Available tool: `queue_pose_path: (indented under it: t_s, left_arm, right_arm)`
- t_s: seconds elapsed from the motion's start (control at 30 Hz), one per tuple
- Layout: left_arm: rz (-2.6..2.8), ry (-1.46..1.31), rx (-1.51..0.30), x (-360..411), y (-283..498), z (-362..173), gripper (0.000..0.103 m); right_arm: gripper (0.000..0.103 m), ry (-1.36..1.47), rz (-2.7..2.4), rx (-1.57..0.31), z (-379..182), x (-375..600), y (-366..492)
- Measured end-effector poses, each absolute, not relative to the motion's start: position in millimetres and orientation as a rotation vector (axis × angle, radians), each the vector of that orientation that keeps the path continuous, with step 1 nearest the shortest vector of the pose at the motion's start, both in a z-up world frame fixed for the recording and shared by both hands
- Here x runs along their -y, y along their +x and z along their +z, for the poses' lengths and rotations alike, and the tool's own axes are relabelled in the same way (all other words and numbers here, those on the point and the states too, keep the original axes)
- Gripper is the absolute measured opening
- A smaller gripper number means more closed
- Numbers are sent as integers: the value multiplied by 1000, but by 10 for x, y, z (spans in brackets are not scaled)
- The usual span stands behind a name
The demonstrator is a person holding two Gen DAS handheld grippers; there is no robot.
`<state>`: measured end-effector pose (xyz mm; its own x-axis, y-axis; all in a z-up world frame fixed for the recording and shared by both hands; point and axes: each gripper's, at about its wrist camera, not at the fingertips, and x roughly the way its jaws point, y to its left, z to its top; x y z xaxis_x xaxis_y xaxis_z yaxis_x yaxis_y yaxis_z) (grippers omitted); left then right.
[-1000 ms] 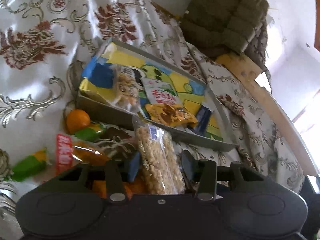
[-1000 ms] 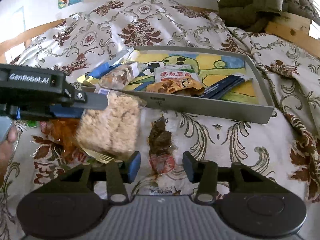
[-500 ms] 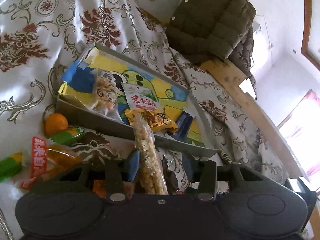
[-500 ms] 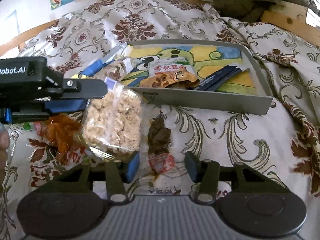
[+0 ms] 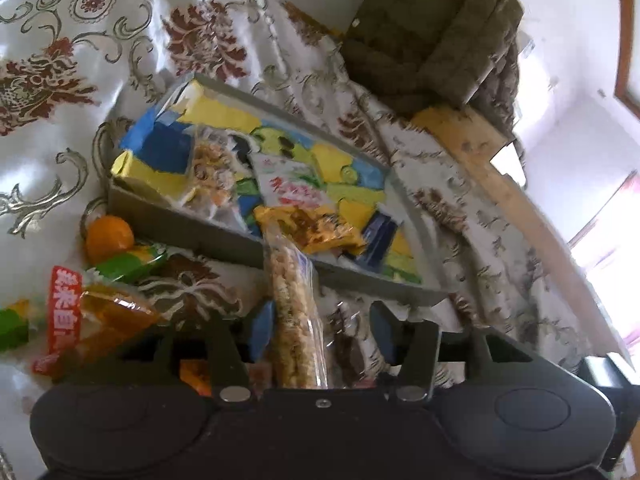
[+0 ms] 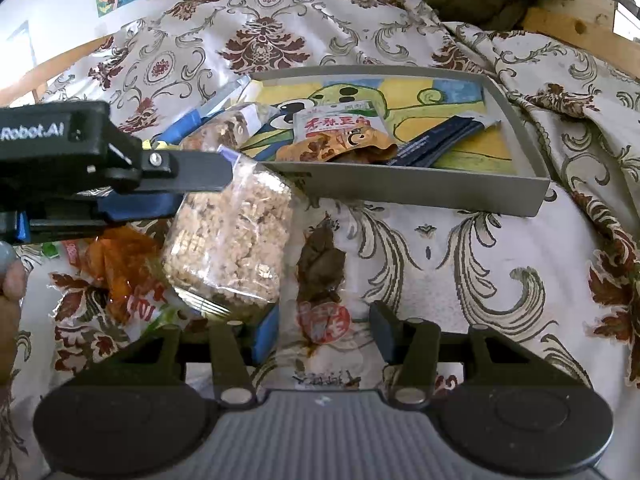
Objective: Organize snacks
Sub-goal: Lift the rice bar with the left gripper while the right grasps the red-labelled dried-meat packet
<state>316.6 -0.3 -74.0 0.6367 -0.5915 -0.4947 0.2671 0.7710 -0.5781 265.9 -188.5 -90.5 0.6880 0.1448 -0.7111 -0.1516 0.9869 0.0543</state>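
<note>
A clear pack of puffed rice cakes (image 5: 292, 320) (image 6: 232, 240) stands on edge between the fingers of my left gripper (image 5: 320, 332) (image 6: 200, 188). Its jaws are opening: the pack leans at the left pad and a gap shows to the right pad. The pack's far end points at the near wall of the grey tray (image 5: 180, 224) (image 6: 400, 192), which holds several snack packets. My right gripper (image 6: 324, 336) hangs open over a dark snack packet with a round red label (image 6: 322, 264) that lies on the bedspread in front of the tray.
An orange (image 5: 109, 236), a green packet (image 5: 128, 264) and a red-orange packet (image 5: 108, 312) (image 6: 120, 264) lie left of the tray. An olive jacket (image 5: 432, 32) sits on the wooden bed frame (image 5: 500, 184) behind. A person's hand (image 6: 10, 300) shows at the left edge.
The rice cake pack went from flat-on to edge-on in the left wrist view, and the left jaws have widened around it. The right gripper stayed over the dark packet.
</note>
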Motion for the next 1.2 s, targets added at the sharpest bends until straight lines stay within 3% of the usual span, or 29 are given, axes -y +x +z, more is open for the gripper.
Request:
queue_pose_path:
  t_s: [0.63, 0.93, 1.03, 1.1, 1.2]
  left_arm:
    - [-592, -577, -717, 1, 3143, -782, 55]
    - [-594, -414, -761, 244, 3125, -836, 54]
    - [-548, -407, -768, 245, 3145, -850, 39]
    - [-512, -417, -787, 199, 3184, -866, 22]
    - [-499, -429, -797, 168, 3195, -874, 23]
  right_arm:
    - [54, -17, 142, -796, -916, 1866, 2648]
    - [56, -58, 167, -816, -923, 1847, 2682]
    - [56, -54, 197, -833, -927, 1889, 2724]
    - [56, -60, 219, -845, -917, 1908, 2741]
    - [56, -77, 228, -856, -909, 1901, 2746]
